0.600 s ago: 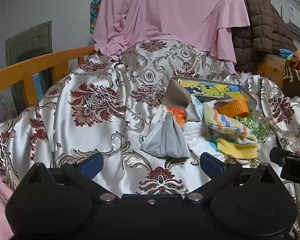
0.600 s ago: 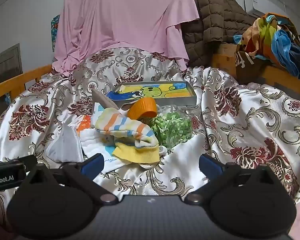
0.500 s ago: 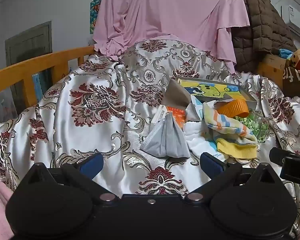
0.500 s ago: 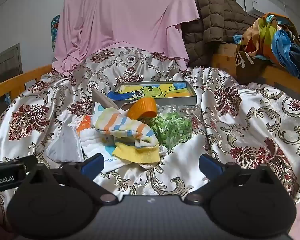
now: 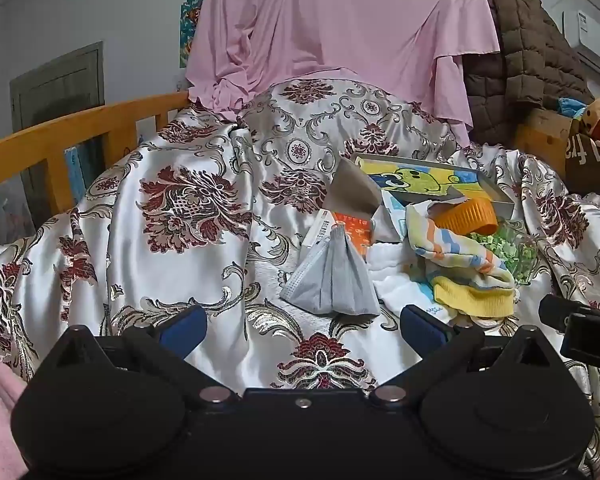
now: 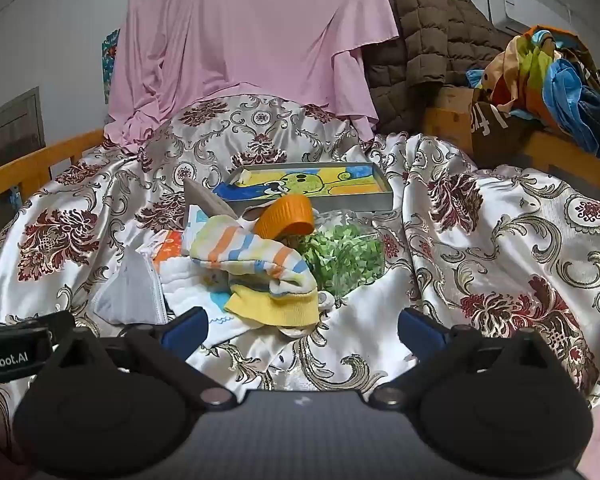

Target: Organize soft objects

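Note:
A pile of small things lies on a floral satin bedspread (image 5: 188, 240). A folded grey face mask (image 5: 332, 280) stands just ahead of my left gripper (image 5: 302, 330), which is open and empty. It also shows in the right wrist view (image 6: 134, 292). A striped sock with a yellow cuff (image 6: 268, 272) lies on a white cloth (image 6: 192, 292), just ahead of my right gripper (image 6: 302, 328), which is open and empty. The sock also shows in the left wrist view (image 5: 460, 264).
A jar of green bits (image 6: 344, 260) with an orange lid (image 6: 288, 216) lies behind the sock. A picture box (image 6: 312, 184) and an orange packet (image 5: 350, 228) sit further back. Wooden bed rails (image 5: 60, 136) run at left. Clothes (image 6: 548, 76) are heaped at right.

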### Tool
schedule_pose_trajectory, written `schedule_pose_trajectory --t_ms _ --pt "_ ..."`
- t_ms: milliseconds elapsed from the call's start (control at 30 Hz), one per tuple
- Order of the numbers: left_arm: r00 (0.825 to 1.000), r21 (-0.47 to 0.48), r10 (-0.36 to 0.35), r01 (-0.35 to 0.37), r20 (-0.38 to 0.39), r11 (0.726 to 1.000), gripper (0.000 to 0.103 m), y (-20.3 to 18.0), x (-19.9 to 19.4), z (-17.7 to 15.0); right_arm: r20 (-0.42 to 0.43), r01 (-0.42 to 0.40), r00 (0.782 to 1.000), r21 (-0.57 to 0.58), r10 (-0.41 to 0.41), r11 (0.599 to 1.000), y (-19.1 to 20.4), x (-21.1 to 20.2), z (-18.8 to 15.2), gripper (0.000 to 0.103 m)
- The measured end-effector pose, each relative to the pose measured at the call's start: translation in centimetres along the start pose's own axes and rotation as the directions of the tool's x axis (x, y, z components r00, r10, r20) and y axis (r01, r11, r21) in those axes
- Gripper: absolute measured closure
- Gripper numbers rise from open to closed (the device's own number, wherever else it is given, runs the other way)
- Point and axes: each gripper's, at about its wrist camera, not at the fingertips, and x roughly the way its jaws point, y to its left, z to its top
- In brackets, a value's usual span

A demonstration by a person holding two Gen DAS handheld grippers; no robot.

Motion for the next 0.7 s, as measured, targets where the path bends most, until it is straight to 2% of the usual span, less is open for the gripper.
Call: schedule_pose_trajectory --t_ms 700 --pt "1.0 0.0 -0.001 0.001 -0.001 1.0 0.001 0.0 0.0 0.0 0.0 -0.001 1.0 0.0 0.001 1.0 0.12 0.22 0.02 0.0"
